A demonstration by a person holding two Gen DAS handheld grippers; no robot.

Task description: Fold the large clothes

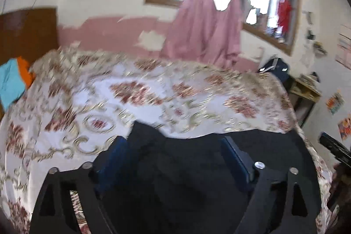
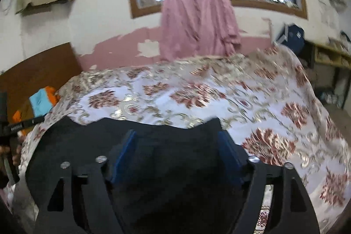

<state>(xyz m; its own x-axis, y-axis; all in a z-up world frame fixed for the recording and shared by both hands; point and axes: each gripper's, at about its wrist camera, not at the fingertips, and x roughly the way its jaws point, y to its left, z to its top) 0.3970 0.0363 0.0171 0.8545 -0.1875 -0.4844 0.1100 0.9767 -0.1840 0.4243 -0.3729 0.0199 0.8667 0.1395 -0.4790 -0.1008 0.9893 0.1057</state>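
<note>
Black garment [image 1: 186, 168] spread flat on floral bedspread [image 1: 136, 89], at the bed's near edge, well short of the pink curtain [image 1: 197, 32] beyond the far side. Left gripper [image 1: 175, 146] poised over the garment's near portion, jaws spread wide, blue pads [image 1: 116, 152] apart, cloth visible between them; nothing clamped. Right gripper [image 2: 177, 142] likewise over the garment [image 2: 175, 168], jaws parted, blue pads [image 2: 125, 152] clear of each other, nothing clamped. Contact between pads and cloth not determinable. Blue and orange clothing [image 1: 13, 80] lying at the bedspread's left end, beside the brown headboard [image 1: 26, 32].
</note>
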